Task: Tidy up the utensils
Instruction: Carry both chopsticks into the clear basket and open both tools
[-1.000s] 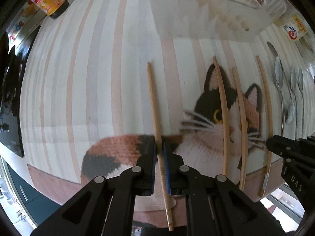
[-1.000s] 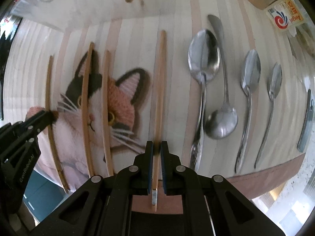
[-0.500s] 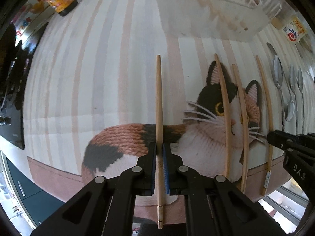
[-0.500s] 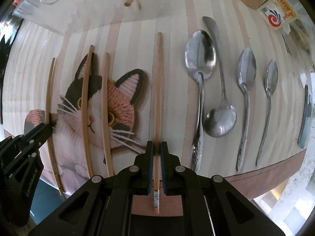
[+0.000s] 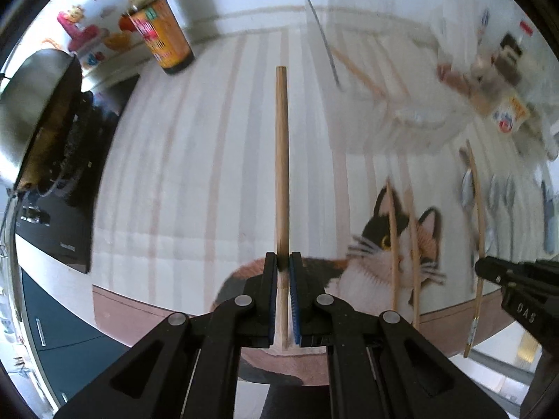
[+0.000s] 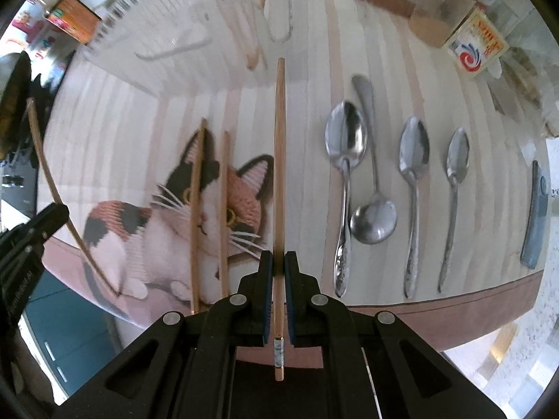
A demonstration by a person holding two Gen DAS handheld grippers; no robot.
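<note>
My left gripper (image 5: 283,262) is shut on a wooden chopstick (image 5: 282,160) and holds it lifted above the striped cat mat (image 5: 195,181). My right gripper (image 6: 276,262) is shut on another wooden chopstick (image 6: 278,160), also raised off the mat. Two more chopsticks (image 6: 209,209) lie side by side on the cat picture. Several metal spoons (image 6: 412,181) lie in a row to the right. A clear utensil tray (image 5: 394,80) sits at the back of the mat. The left gripper shows at the left edge of the right wrist view (image 6: 31,237).
A sauce bottle (image 5: 164,35) stands at the mat's far left corner, next to a stove with a pan (image 5: 31,104). Jars and a packet (image 6: 478,45) stand at the back right. A grey knife (image 6: 536,216) lies at the far right. The mat's front edge overhangs the counter.
Both grippers have lifted their chopsticks off the mat and tilted upward, so the back of the counter, the bottle and the tray have come into view.
</note>
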